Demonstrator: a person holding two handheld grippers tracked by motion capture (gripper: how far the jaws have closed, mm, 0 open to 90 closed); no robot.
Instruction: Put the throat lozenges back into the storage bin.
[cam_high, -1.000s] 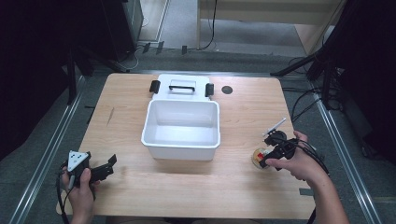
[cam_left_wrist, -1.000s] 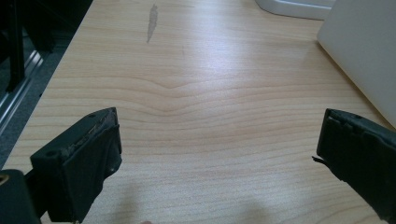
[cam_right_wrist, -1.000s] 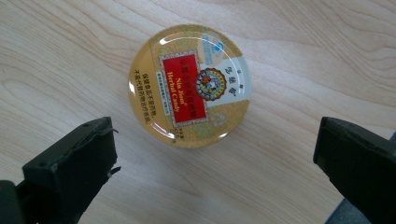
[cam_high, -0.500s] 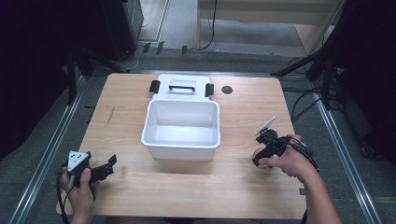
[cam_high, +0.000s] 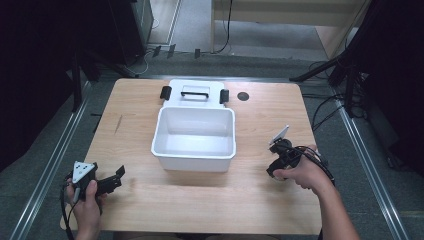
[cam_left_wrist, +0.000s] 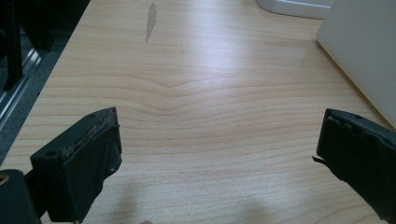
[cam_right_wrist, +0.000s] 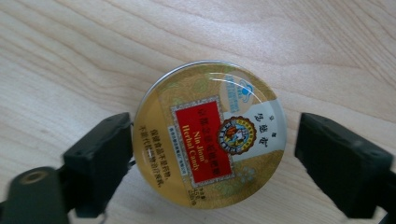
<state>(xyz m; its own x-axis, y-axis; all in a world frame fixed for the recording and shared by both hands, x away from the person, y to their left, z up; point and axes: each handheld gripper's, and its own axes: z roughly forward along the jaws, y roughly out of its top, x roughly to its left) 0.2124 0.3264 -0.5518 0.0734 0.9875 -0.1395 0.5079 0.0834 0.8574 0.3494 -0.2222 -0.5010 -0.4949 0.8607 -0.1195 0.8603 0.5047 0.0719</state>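
**Right gripper closing around a candy tin**

Tin (cam_right_wrist: 208, 135): round, gold lid, lying flat on the table (cam_high: 135, 130) near its right edge, well apart from the bin. Red panel on the lid reads "Nin Jiom Herbal Candy" in gold, with Chinese characters beside it. Round crest to the right of the panel; a grey patch with more characters further right. Small print along the left rim, too small to read.

Right gripper (cam_right_wrist: 212, 154): looks straight down on the tin, which sits between its jaws. Jaws have just been closing. One jaw touches the tin's rim; the other stands off with bare wood showing in the gap. Not clamped yet. In the high view the gripper (cam_high: 276, 171) is low over the table in the person's hand, and the tin is hidden beneath it.

Left gripper (cam_left_wrist: 219, 154): jaws wide apart, nothing between them but wood grain. Held at the table's near left corner.

Bin (cam_high: 195, 160): white, open, mid-table. Its lid (cam_high: 195, 100) lies behind it, with black clips either side.
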